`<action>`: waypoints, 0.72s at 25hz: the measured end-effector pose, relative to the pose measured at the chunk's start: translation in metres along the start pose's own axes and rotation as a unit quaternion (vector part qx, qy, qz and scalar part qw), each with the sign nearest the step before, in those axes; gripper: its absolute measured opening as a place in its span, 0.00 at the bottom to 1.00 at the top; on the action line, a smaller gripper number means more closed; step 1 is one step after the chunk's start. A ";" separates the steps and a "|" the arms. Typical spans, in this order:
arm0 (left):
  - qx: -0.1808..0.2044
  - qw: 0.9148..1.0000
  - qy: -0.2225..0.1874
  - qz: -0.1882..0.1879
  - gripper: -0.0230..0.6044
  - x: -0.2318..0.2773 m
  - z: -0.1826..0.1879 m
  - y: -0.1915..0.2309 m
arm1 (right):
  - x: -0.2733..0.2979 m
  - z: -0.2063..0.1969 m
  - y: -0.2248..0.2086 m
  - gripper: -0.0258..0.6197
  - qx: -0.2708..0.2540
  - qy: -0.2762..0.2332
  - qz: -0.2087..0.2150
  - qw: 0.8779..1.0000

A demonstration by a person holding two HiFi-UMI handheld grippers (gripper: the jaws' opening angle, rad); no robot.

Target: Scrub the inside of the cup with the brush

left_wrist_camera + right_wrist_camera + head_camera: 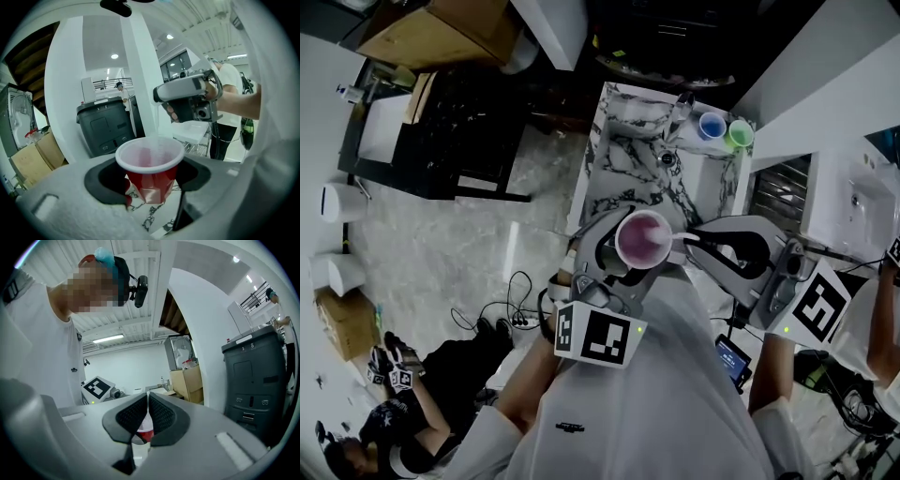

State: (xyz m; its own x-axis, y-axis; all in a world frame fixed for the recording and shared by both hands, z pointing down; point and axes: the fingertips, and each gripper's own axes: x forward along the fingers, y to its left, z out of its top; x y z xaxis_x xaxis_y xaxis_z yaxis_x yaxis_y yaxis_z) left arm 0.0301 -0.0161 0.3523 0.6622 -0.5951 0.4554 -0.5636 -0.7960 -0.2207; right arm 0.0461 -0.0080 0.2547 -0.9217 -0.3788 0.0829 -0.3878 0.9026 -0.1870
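A red cup [644, 239] with a white rim and pale pink inside is held upright over the marble counter [623, 155], with my left gripper [628, 261] shut on it. In the left gripper view the cup [150, 164] sits between the black pads [105, 180]. My right gripper [689, 239] reaches in from the right, shut on the thin white brush handle [679, 238]. The handle [157, 129] runs down from the right gripper [187, 101] into the cup's mouth; the brush head is a blur inside. In the right gripper view the handle [147, 400] is pinched above the cup [146, 435].
A blue cup [711, 125] and a green cup [739, 134] stand at the counter's far right corner beside a clear glass object [680, 114]. Cables [511, 314] lie on the floor, where a person [403, 422] sits lower left. A grey bin [105, 126] stands behind.
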 end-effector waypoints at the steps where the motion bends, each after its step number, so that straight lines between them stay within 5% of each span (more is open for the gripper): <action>1: 0.000 1.000 0.000 -0.001 0.51 0.000 0.000 -0.001 | -0.002 0.002 -0.002 0.07 -0.002 -0.003 -0.005 1.000; 18: -0.018 1.000 -0.002 0.007 0.51 0.006 -0.004 0.013 | -0.056 0.041 -0.036 0.08 -0.040 -0.078 -0.111 0.990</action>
State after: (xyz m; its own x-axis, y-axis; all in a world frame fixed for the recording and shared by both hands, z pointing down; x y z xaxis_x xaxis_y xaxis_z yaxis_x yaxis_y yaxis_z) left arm 0.0246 -0.0300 0.3561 0.6558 -0.6073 0.4485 -0.5911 -0.7826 -0.1953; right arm 0.1114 -0.0277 0.2166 -0.8052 -0.5917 -0.0395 -0.5858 0.8040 -0.1022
